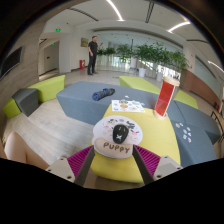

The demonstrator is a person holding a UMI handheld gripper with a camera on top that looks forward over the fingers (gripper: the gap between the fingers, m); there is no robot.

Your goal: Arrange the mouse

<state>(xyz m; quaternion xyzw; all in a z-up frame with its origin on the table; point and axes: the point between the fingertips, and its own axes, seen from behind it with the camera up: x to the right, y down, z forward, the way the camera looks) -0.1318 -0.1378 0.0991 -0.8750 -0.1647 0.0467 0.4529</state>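
A black mouse [120,131] lies on a round white mouse mat [117,141] with a dog's face and the word PUPPY. The mat rests on a yellow table [152,120], just ahead of my fingers. My gripper [113,152] is open and holds nothing. Its magenta pads [80,160] stand wide apart on either side of the mat's near edge, low over the table's near end. The mouse lies just beyond the fingertips, apart from them.
A red upright box [165,97] and a patterned white card [127,105] sit farther back on the table. A dark object [103,94] lies on the blue-grey platform [80,100] beyond. A person [92,55] stands far off, near potted plants [150,55].
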